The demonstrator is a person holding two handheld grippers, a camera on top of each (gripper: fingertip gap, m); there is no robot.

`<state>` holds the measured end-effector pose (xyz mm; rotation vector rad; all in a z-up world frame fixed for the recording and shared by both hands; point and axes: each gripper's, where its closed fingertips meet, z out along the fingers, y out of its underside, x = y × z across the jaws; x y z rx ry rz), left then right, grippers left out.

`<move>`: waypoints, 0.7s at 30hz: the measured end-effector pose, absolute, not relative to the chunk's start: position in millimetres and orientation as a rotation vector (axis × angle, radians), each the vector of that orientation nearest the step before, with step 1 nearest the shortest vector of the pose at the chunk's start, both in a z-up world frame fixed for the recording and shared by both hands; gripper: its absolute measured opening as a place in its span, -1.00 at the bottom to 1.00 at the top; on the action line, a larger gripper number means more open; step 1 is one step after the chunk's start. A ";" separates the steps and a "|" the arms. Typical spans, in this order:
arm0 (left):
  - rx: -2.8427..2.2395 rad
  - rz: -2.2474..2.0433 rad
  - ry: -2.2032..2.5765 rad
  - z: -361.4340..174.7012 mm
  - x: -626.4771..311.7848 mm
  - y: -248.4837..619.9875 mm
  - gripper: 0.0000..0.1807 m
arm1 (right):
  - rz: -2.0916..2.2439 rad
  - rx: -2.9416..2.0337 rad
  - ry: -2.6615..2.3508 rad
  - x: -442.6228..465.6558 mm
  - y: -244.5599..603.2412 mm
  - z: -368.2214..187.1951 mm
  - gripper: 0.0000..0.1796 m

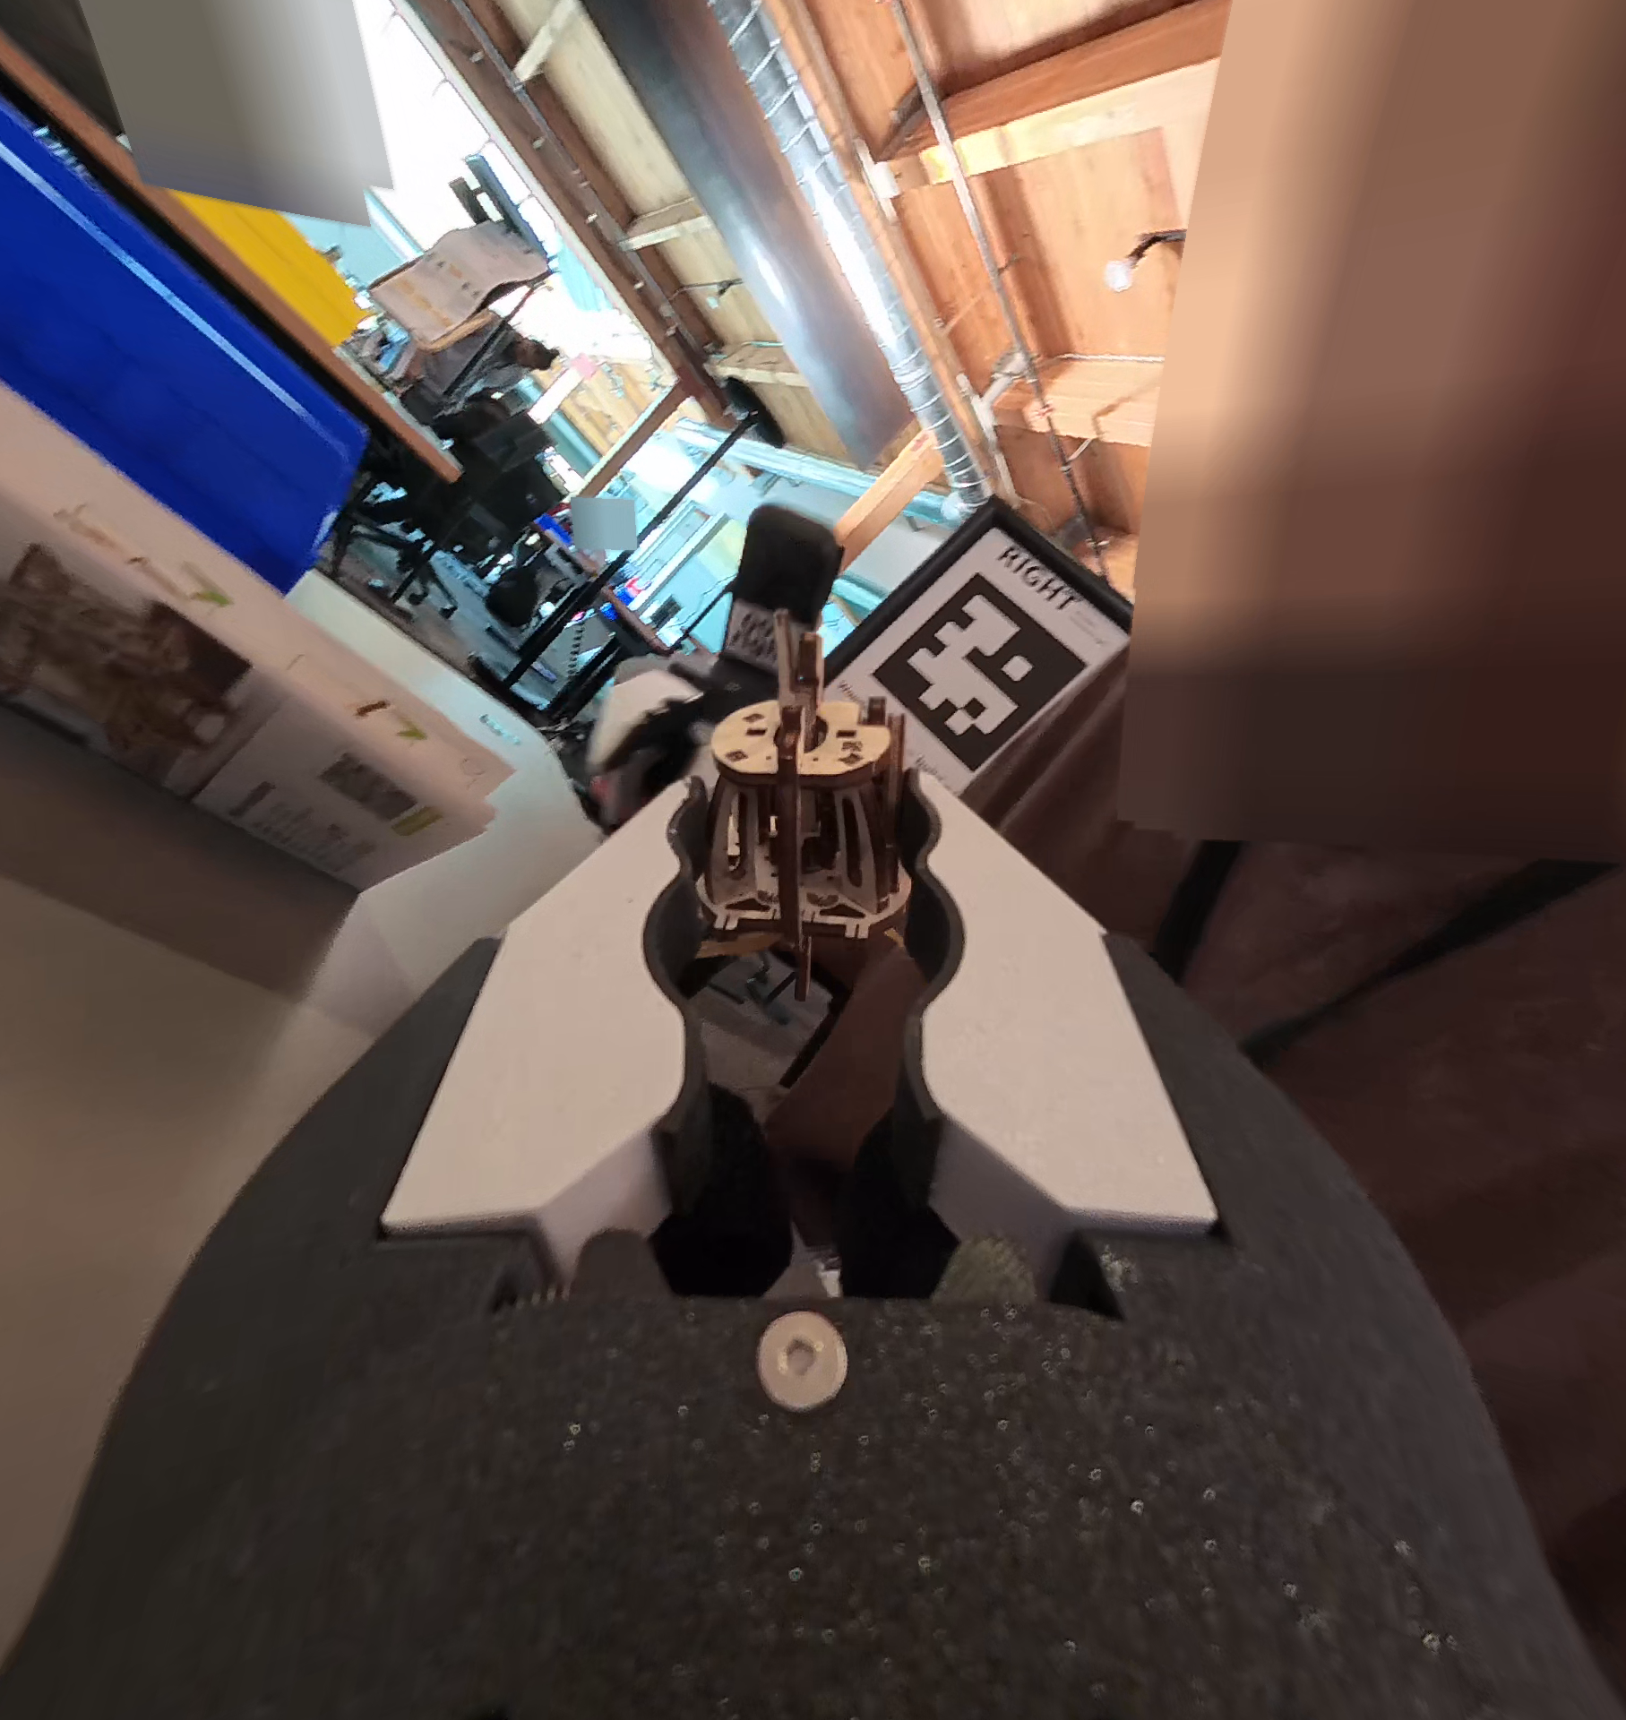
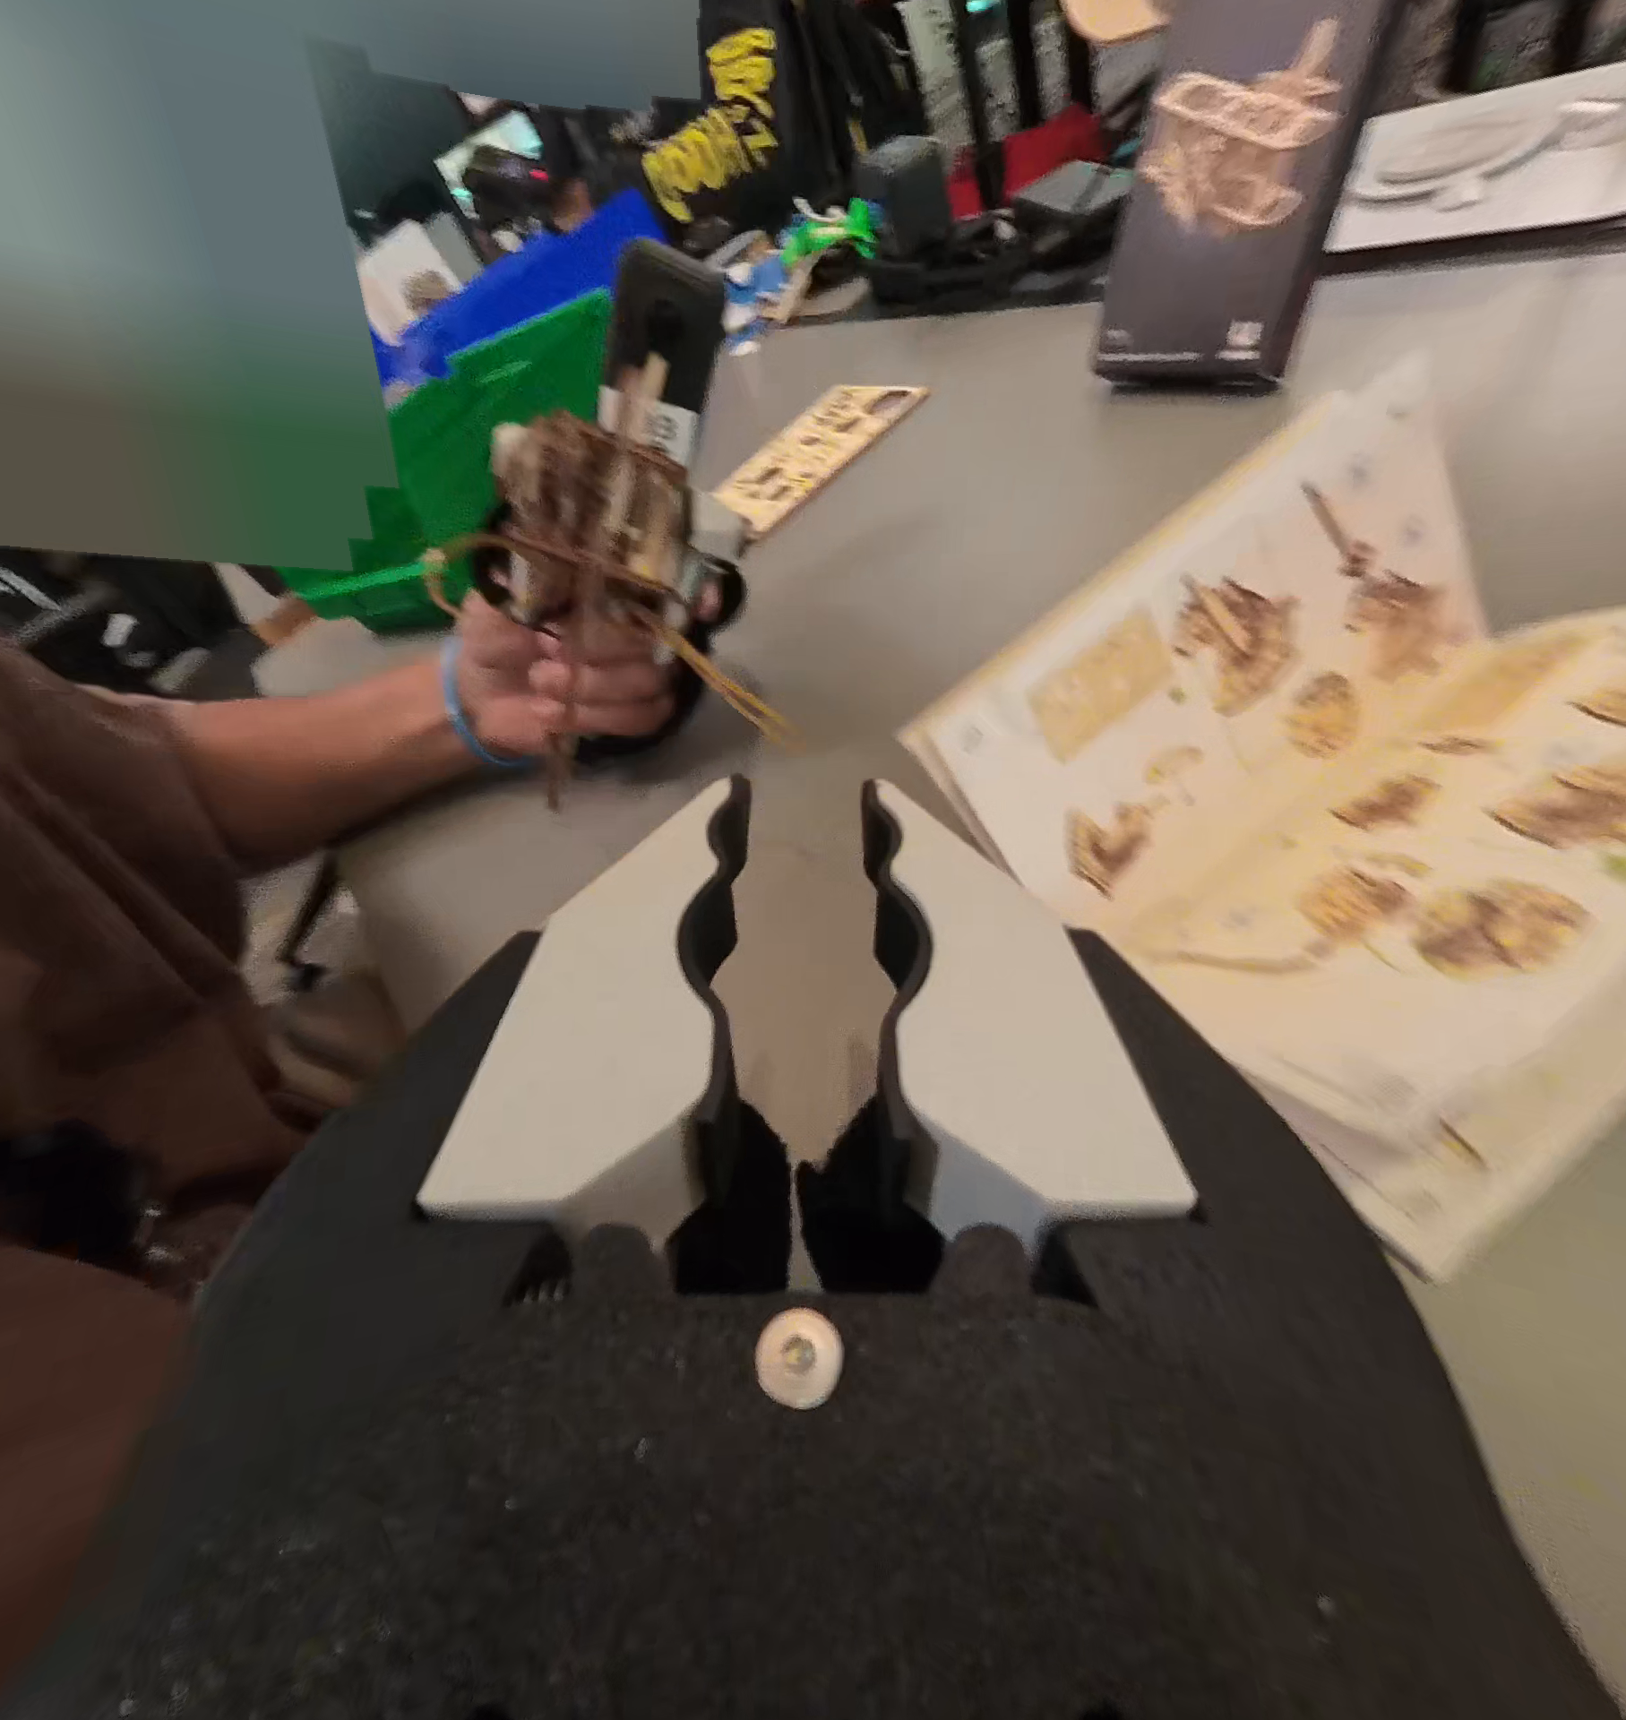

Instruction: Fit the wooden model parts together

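The left tool (image 1: 804, 819) is gripping the wooden model (image 1: 804, 810) between its white fingers (image 1: 595, 940), holding it up in the air, tilted toward the ceiling, with a thin wooden strip (image 1: 795, 745) sticking out of its round top. The right tool (image 2: 804, 810) is hovering empty over the grey desk (image 2: 976, 521), its jaws parted by a narrow gap. An open instruction booklet (image 2: 1302, 838) is lying on the right, a wooden parts sheet (image 2: 823, 456) farther back, and a dark kit box (image 2: 1228, 186) is standing at the far side.
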<state>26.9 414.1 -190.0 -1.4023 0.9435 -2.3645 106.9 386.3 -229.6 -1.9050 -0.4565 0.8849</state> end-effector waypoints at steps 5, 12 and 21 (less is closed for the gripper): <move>-1.413 -2.343 0.946 -191.3 29.0 412.2 -0.57 | 1.116 -1.876 -0.578 54.5 389.8 -201.4 -0.79; -1.409 -2.343 0.929 -190.2 28.3 413.3 -0.57 | 1.188 -1.913 -0.565 33.8 403.6 -182.9 -0.87; -1.262 -2.500 0.902 -171.1 17.7 405.7 -0.57 | 1.220 -1.921 -0.496 33.0 402.9 -171.0 -0.87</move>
